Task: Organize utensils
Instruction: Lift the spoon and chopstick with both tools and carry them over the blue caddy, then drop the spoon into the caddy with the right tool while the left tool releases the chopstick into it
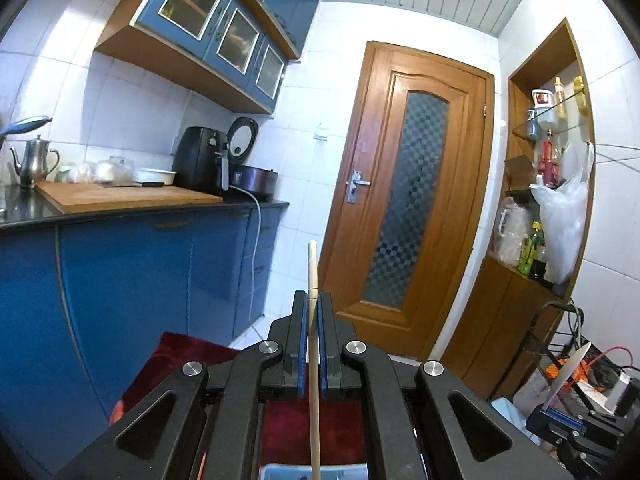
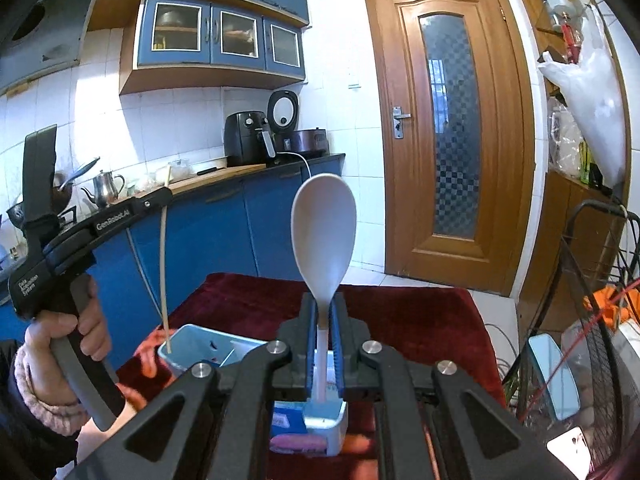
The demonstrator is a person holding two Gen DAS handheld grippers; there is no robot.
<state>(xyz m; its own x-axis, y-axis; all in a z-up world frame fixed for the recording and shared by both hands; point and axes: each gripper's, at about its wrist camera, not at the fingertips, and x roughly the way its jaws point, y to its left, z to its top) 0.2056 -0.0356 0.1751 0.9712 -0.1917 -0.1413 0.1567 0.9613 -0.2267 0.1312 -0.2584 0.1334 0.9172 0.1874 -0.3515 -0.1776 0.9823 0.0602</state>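
Two handheld grippers, each pinching one utensil above a red-cloth desk.

Left gripper fingers press on a thin pale wooden chopstick pointing toward twelve o'clock. Right gripper fingers clamp the handle of a white plastic rice spoon, bowl at twelve o'clock, above a light blue plastic utensil holder.

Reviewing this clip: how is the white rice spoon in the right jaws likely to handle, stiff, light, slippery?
The white rice spoon stands upright without sagging, so probably stiff. It looks like thin plastic, likely light. The right gripper pinches only its narrow smooth handle below the broad bowl, so it might pivot or slip.
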